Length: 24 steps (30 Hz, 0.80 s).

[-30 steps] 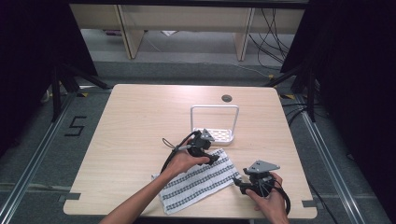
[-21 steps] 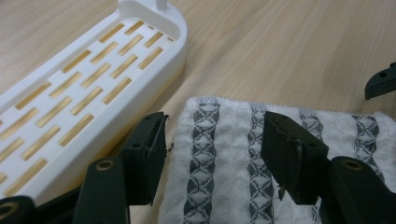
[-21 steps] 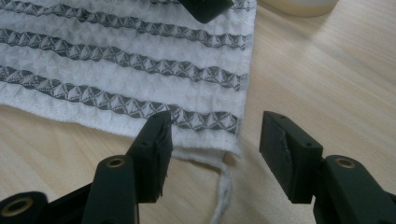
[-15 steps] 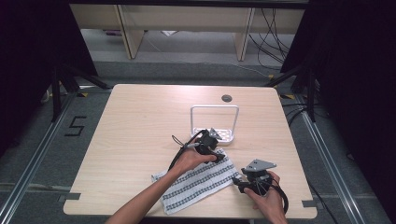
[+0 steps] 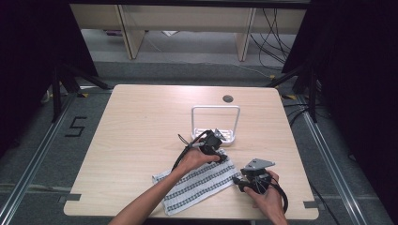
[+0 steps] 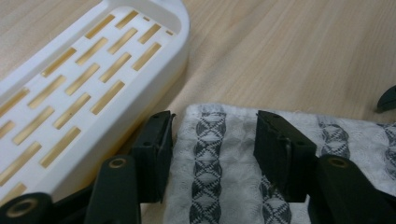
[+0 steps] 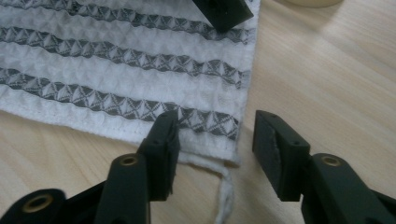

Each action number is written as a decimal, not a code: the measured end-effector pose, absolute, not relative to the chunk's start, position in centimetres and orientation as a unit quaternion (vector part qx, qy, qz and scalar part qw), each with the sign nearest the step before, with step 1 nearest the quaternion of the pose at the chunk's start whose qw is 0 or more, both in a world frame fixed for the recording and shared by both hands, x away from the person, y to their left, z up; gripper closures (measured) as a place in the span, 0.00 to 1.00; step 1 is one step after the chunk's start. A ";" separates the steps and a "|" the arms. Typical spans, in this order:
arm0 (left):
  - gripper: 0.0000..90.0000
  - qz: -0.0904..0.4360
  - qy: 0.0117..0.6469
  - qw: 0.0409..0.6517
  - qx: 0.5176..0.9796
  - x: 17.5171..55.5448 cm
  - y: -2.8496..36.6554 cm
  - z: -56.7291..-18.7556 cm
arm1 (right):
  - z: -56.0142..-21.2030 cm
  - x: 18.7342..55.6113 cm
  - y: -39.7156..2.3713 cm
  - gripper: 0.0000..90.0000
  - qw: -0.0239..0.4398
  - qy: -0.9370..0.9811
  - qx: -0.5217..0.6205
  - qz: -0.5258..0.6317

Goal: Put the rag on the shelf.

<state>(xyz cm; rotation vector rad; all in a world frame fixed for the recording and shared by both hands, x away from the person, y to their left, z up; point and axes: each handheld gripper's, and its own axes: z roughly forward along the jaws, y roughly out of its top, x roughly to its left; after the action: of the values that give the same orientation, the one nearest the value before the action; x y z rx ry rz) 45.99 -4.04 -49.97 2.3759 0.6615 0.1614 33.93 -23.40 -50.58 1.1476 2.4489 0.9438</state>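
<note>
A white towel with grey patterned stripes (image 5: 197, 185) lies flat near the table's front edge. My left gripper (image 5: 221, 152) is low over its far right corner, beside a white slotted rack (image 5: 227, 136). Its jaws have just been closing and still stand open, the towel (image 6: 224, 140) between them in the left gripper view (image 6: 215, 126). My right gripper (image 5: 236, 179) is at the towel's near right corner. Its jaws have also just been closing and are open (image 7: 217, 126), one fingertip (image 7: 163, 135) on the towel's hem (image 7: 116, 60), the other over bare wood.
The rack (image 6: 93, 70) has a tall loop handle (image 5: 215, 108) and stands just behind the towel. A round cable hole (image 5: 228, 99) sits near the table's far edge. Black cables trail from both grippers. The table's front edge is close to the right hand.
The left gripper has shifted right along the towel's far edge, closer to the rack. The right gripper has stayed at the near right corner.
</note>
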 end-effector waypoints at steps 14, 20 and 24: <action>0.91 0.072 0.238 0.347 0.904 45.0 -4.0 -49.5 | -50.6 34.1 -23.4 0.95 0.123 0.849 0.382 0.344; 0.93 0.078 0.230 0.356 0.902 44.7 -3.1 -47.9 | -49.4 34.0 -23.6 0.96 0.143 0.846 0.367 0.360; 0.93 0.083 0.235 0.372 0.894 44.3 -2.3 -46.4 | -48.4 33.8 -23.5 0.96 0.149 0.842 0.360 0.373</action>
<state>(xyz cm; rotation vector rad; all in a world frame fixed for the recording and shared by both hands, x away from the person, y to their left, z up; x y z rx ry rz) 44.28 -2.27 -46.45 2.2925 0.6017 0.2132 33.78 -23.46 -48.38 1.0335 2.4204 1.0720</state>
